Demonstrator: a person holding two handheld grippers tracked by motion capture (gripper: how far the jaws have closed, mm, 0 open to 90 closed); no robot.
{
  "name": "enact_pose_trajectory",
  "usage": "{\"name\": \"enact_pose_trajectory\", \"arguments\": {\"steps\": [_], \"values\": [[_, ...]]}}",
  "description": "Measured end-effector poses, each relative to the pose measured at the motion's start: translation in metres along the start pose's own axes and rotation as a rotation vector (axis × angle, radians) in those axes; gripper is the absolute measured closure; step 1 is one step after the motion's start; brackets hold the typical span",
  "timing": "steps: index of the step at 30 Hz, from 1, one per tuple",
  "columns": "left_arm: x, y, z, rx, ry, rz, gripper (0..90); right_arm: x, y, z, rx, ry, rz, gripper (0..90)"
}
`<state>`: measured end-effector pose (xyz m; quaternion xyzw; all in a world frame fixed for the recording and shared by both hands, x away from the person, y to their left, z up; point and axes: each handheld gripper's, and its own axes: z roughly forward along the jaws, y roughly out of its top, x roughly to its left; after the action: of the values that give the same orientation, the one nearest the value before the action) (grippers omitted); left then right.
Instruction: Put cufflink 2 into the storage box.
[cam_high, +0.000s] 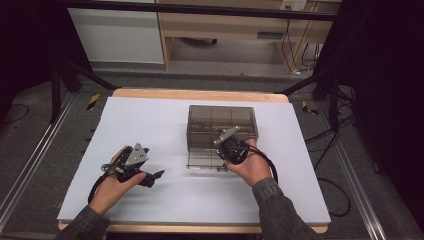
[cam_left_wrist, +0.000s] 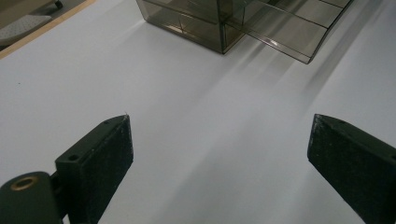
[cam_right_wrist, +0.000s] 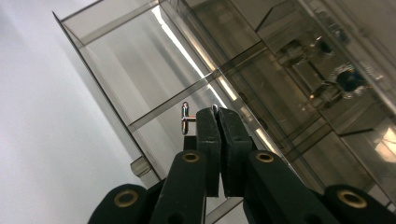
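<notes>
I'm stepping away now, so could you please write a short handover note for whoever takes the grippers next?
Left gripper: open, holds nothing, over bare table left of the box.
Right gripper: shut at the drawer's front edge, beside its small metal knob; whether it pinches the knob is unclear.
Box: smoky clear plastic, mid-table.
Drawer: bottom one, partly pulled out toward the person, looks empty.
Done: drawer partly out.
Left: probably finish pulling it, then release.

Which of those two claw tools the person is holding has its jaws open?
The left gripper, resting over the bare white table: its jaws stand wide apart. The right gripper, at the smoky plastic drawer box, has its jaws pressed together.
</notes>
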<state>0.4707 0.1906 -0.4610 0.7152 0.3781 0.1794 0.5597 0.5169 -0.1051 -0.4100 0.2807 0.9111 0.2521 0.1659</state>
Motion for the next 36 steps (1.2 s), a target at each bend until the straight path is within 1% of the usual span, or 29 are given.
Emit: {"name": "enact_pose_trajectory", "arguments": {"steps": [5,12,14,18,20,23,27,29,31,34,36], "values": [[-0.001,0.0,0.0,0.003,-0.003,0.0,6.7,-0.001,0.001,0.005,0.016,0.006,-0.002,88.1],[-0.001,0.0,0.0,0.002,-0.004,0.002,6.7,-0.002,0.001,0.009,0.026,0.015,0.002,88.0],[-0.001,0.0,0.0,0.001,-0.005,0.0,6.6,-0.003,0.001,0.008,0.025,0.017,0.009,87.3],[-0.001,0.002,0.0,-0.004,-0.003,0.002,6.7,-0.005,0.001,0.0,-0.012,0.03,0.035,85.4],[-0.001,0.004,-0.001,-0.005,-0.005,0.003,6.6,-0.005,0.0,-0.006,-0.022,0.026,0.032,85.8],[0.0,0.01,-0.001,-0.006,-0.014,0.004,6.6,-0.003,-0.002,-0.018,-0.055,0.019,0.045,86.6],[-0.003,0.019,0.004,-0.001,-0.026,0.011,6.6,0.005,-0.011,-0.031,-0.096,0.006,0.062,89.9],[-0.004,0.024,0.009,0.004,-0.034,0.015,6.6,0.01,-0.017,-0.036,-0.114,0.003,0.079,90.0],[-0.007,0.029,0.014,0.009,-0.038,0.024,6.7,0.016,-0.023,-0.039,-0.128,-0.002,0.081,90.0],[-0.01,0.041,0.021,0.011,-0.047,0.024,6.9,0.025,-0.033,-0.044,-0.144,-0.015,0.094,90.0],[-0.012,0.049,0.027,0.012,-0.045,0.033,7.2,0.029,-0.039,-0.048,-0.163,-0.023,0.104,90.0]]}}
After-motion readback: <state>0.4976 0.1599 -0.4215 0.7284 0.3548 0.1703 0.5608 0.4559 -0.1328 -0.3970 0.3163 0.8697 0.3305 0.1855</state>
